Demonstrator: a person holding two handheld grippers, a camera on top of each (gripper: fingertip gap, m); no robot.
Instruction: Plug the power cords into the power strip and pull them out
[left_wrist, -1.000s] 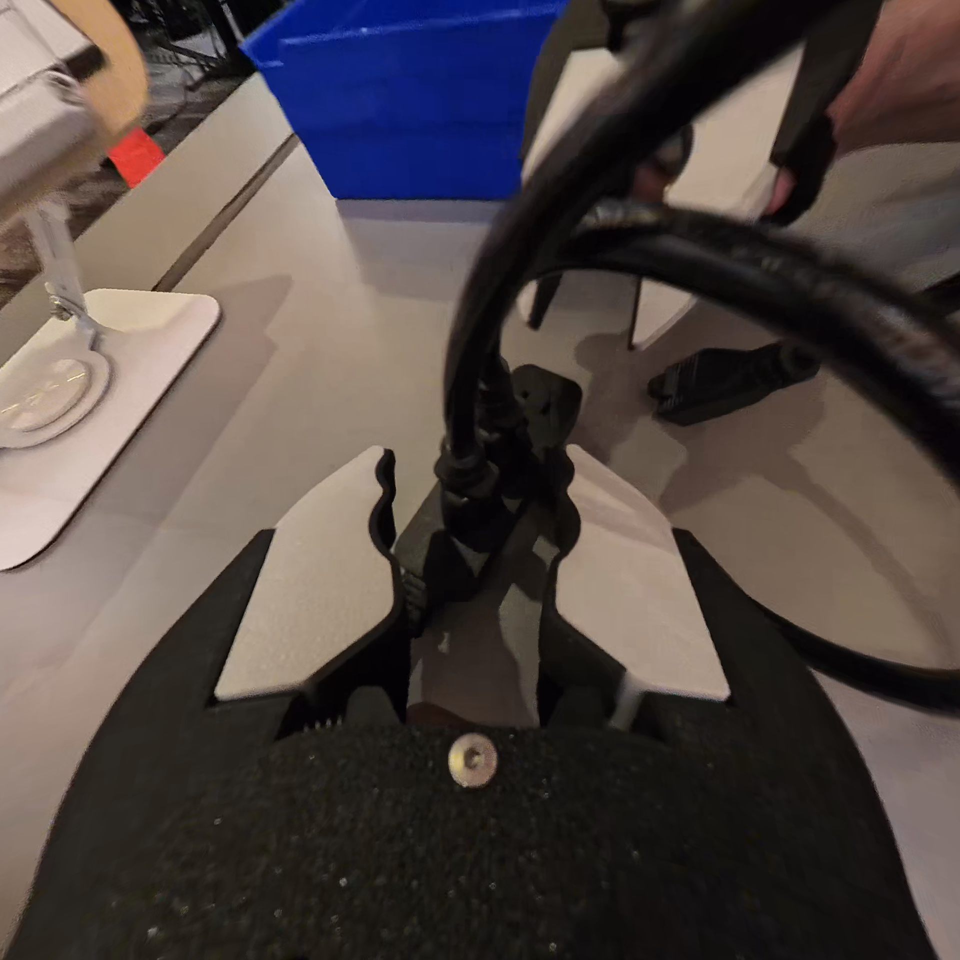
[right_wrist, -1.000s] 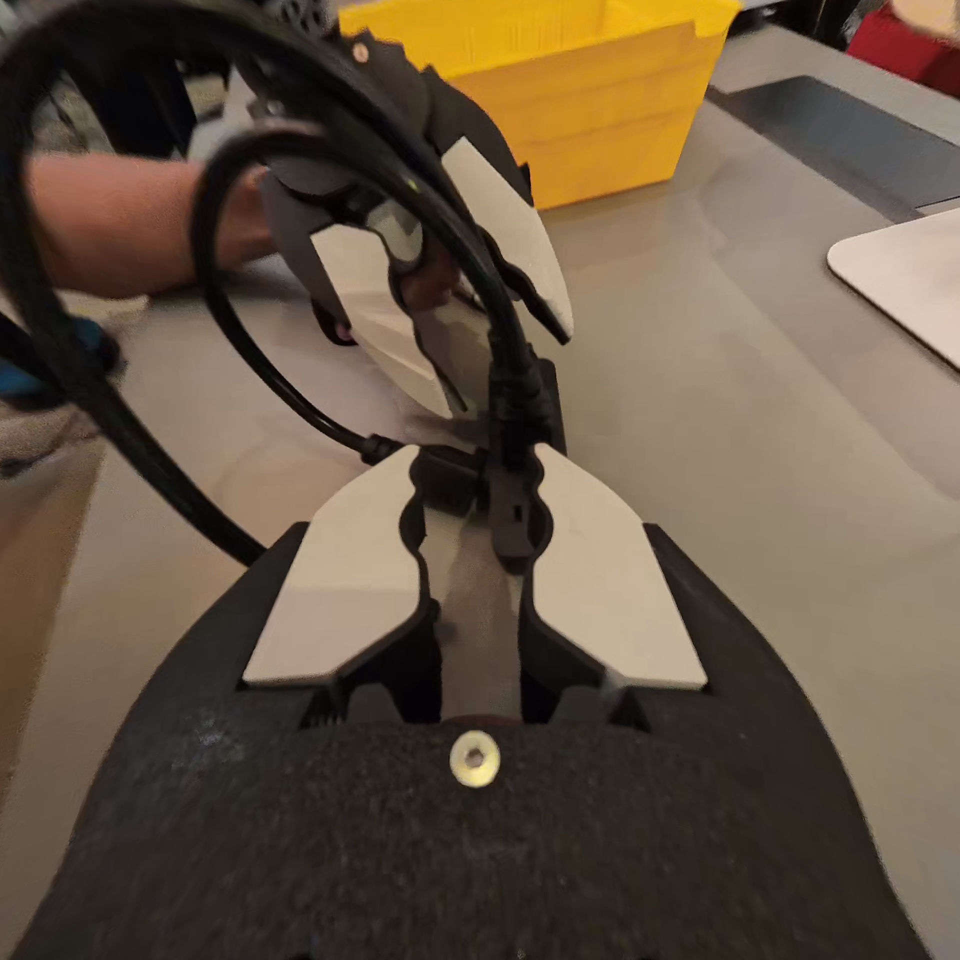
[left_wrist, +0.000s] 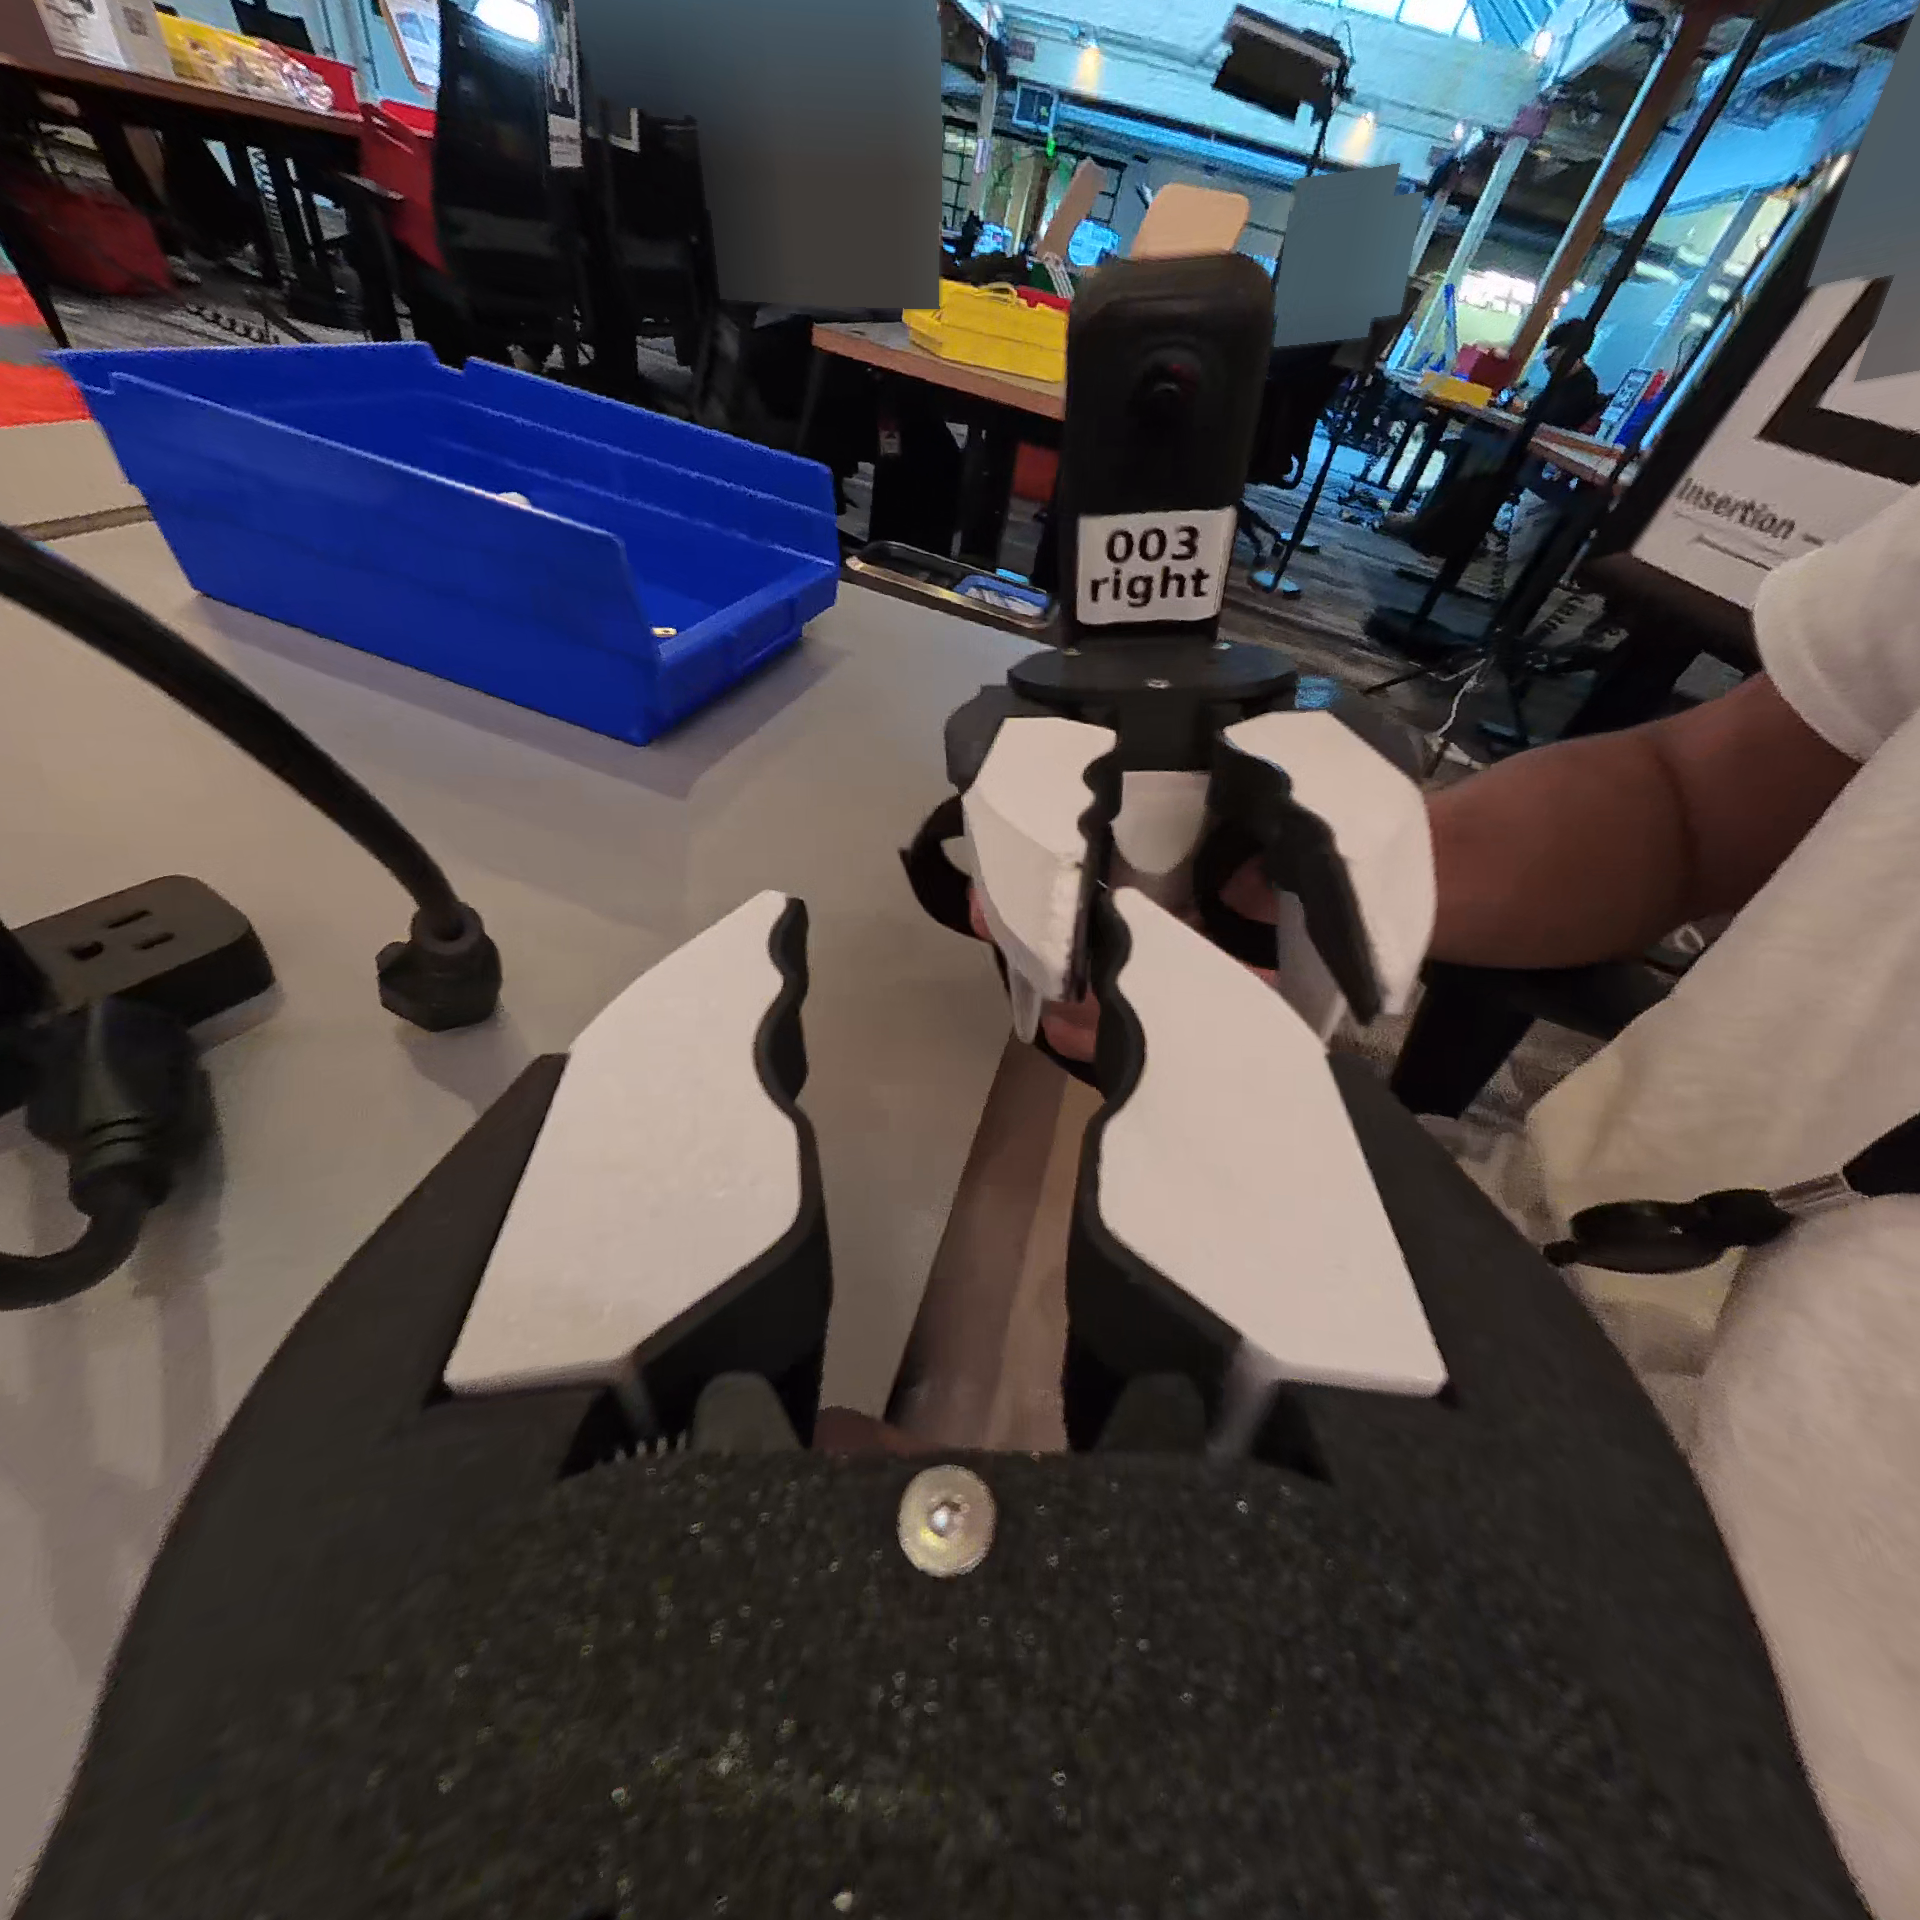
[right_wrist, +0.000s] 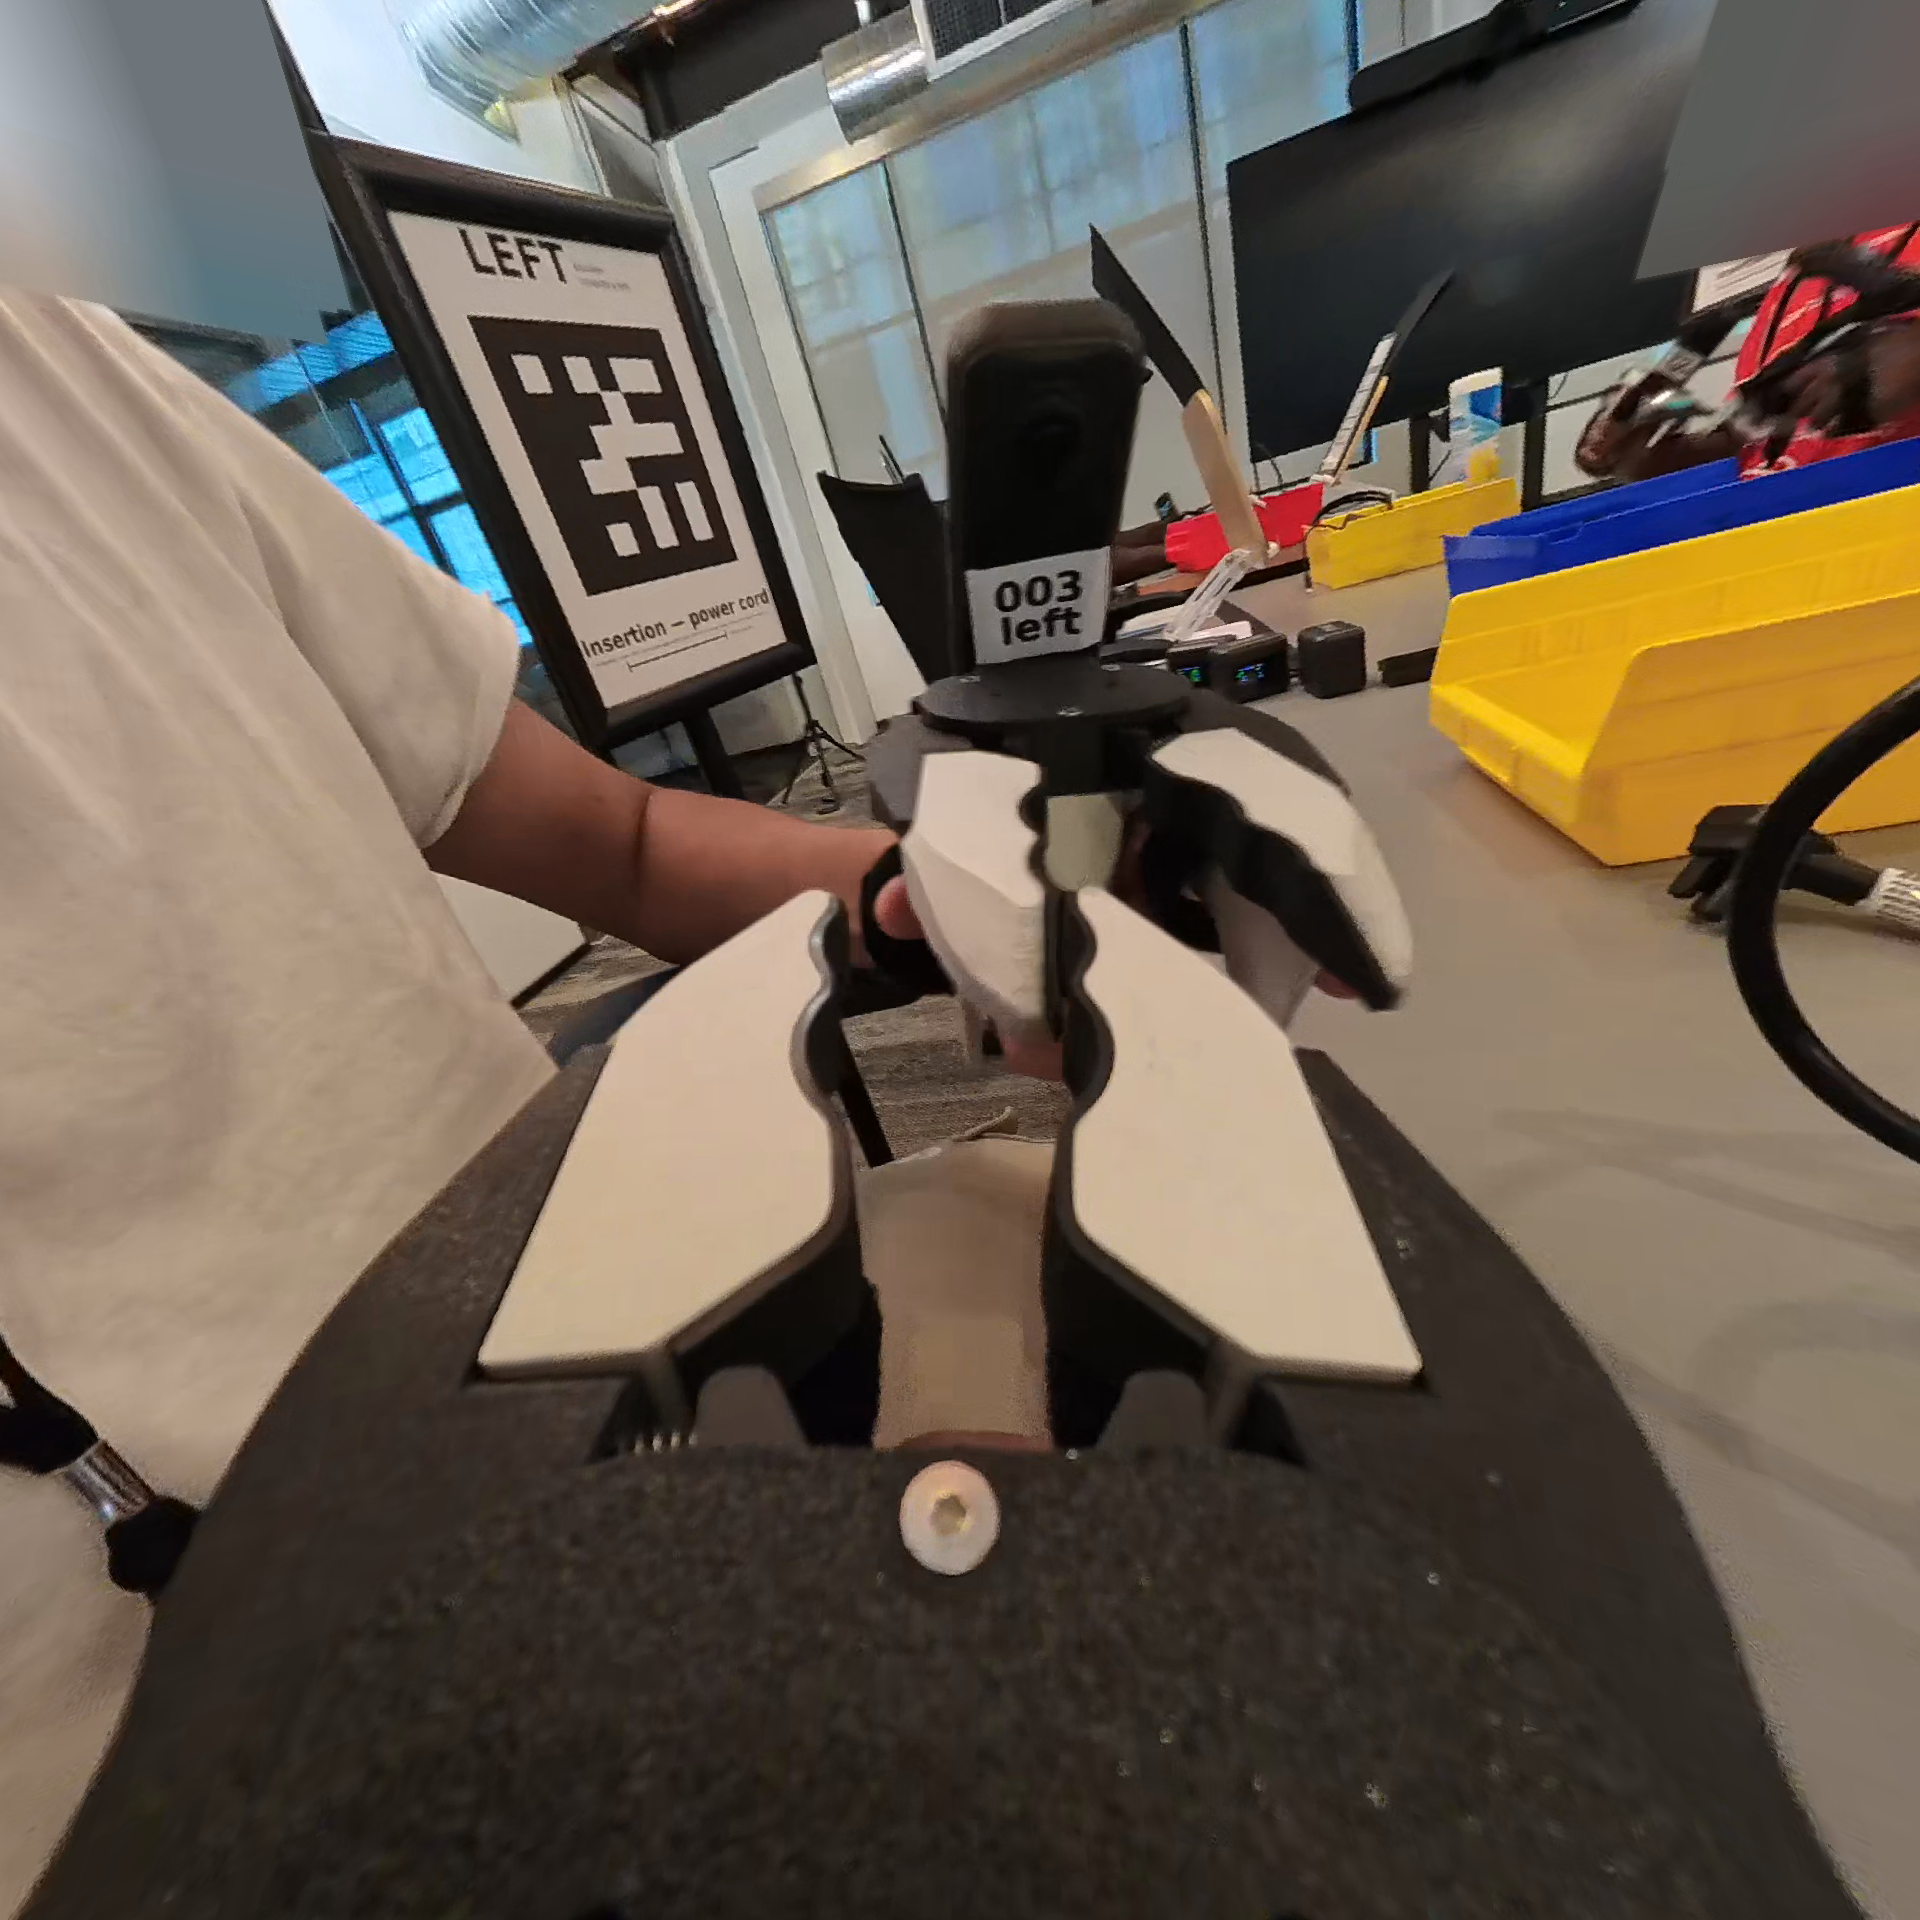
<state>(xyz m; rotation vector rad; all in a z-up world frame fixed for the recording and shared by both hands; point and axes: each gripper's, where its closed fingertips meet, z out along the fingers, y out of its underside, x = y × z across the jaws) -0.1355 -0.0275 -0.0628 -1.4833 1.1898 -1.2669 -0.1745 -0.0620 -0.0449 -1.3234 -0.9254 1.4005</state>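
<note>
The grey bench (left_wrist: 312, 790) carries a blue bin (left_wrist: 436, 520) in the left wrist view and a yellow bin (right_wrist: 1662, 675) in the right one. Both tools are lifted off it and face each other. The left tool (left_wrist: 951, 997) is released, its 2 fingers spread with nothing between them; the right tool (right_wrist: 951, 997) likewise. The black strip (left_wrist: 135, 935) lies at the bench's left edge with 1 cord (left_wrist: 104, 1143) beside it. Another plug (left_wrist: 436, 961) rests nearby on the bench.
</note>
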